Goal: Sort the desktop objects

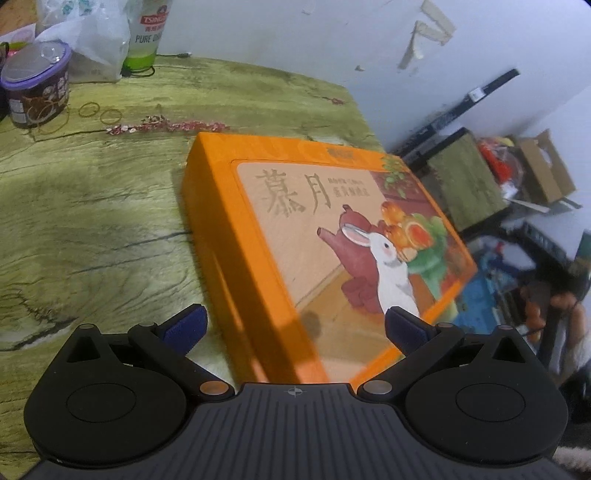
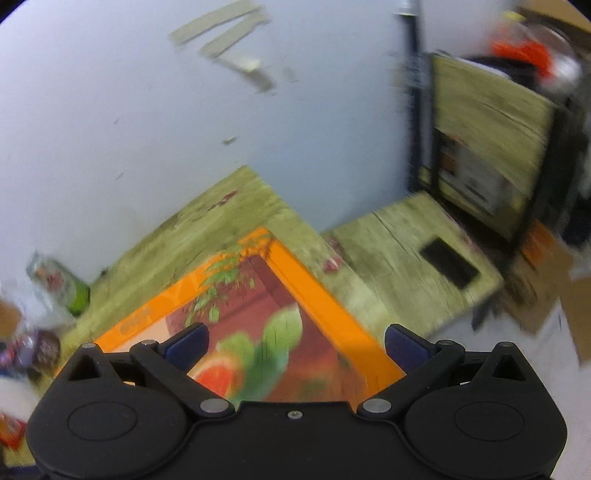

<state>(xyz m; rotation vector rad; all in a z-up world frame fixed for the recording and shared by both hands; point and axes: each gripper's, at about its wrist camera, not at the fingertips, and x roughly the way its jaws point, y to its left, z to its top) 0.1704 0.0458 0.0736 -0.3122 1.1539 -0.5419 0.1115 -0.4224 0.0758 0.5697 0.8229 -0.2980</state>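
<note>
A flat orange gift box [image 1: 295, 229] with a white rabbit picture on its lid lies on the green-clothed table [image 1: 92, 221], near the table's right edge. My left gripper [image 1: 295, 325] hovers open just above the box's near end, one blue pad on each side of that corner. In the blurred right wrist view the same orange box [image 2: 258, 314] fills the space under my right gripper [image 2: 295, 345], which is open and holds nothing. A purple-lidded jar [image 1: 35, 86] and a green bottle [image 1: 146, 33] stand at the far left.
A crumpled plastic bag [image 1: 92, 40] sits beside the bottle, and rubber bands [image 1: 99, 112] lie near the jar. A white wall [image 2: 147, 110] backs the table. Right of the table stands a lower cloth-covered stand [image 2: 406, 254] with a dark flat object [image 2: 448, 267], plus shelving and cardboard boxes [image 1: 543, 170].
</note>
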